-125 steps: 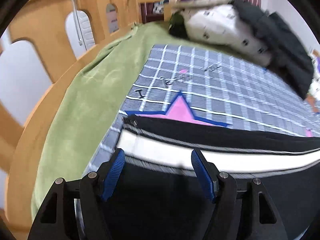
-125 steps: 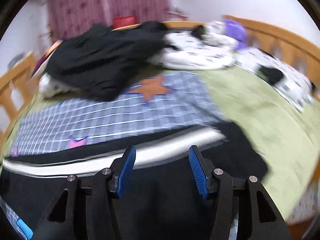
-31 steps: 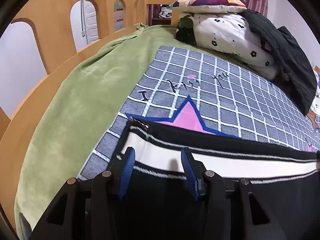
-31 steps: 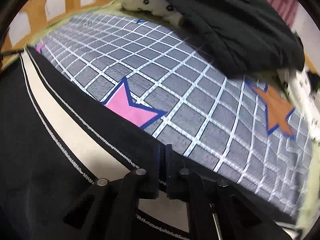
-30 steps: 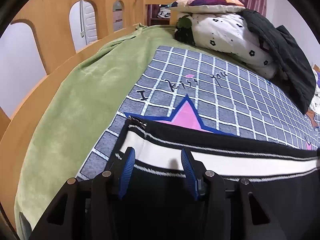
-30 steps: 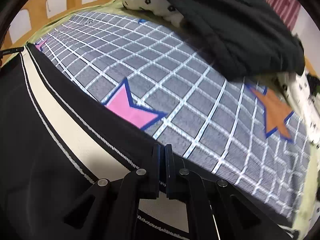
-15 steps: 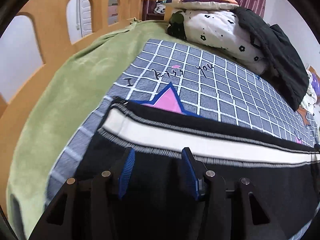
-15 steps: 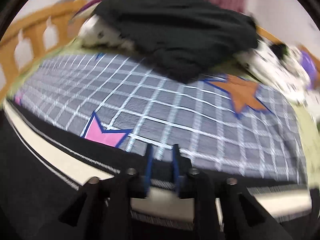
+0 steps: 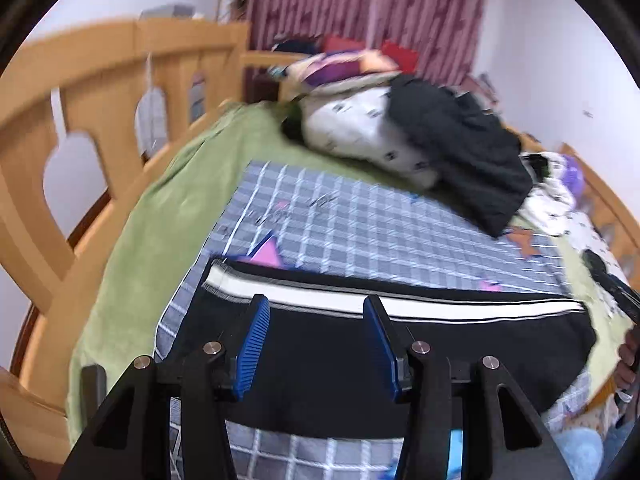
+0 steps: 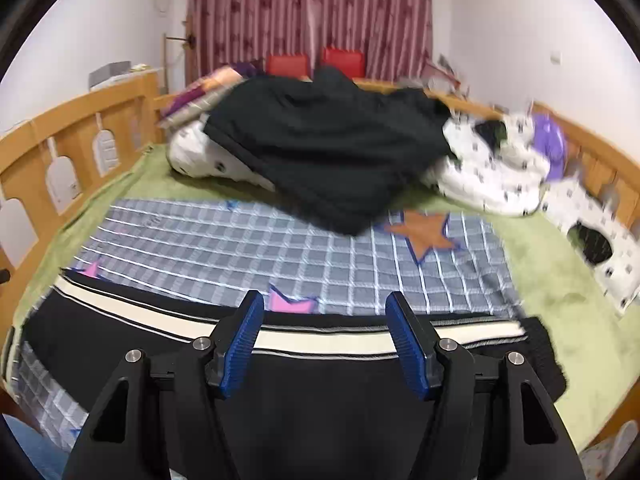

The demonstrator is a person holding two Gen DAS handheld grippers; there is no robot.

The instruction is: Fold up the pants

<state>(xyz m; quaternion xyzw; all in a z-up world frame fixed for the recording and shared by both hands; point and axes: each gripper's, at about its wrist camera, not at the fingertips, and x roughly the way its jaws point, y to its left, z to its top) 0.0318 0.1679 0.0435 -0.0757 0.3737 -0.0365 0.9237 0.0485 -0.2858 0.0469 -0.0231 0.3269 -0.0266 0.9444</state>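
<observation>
In the left wrist view, a wooden bed rail (image 9: 100, 92) curves along the left edge beside a green blanket (image 9: 168, 216). At lower centre the left tongs (image 9: 316, 316) stand partly spread with nothing between their blue pads, above the folded black pants (image 9: 360, 364), whose white side stripe (image 9: 400, 306) runs across a grey checked cover (image 9: 360, 224). In the right wrist view the right tongs (image 10: 324, 312) are opening, empty, over the same stripe; a dark garment (image 10: 320, 152) lies on white pillows (image 10: 488, 180) in the upper half of the frame.
</observation>
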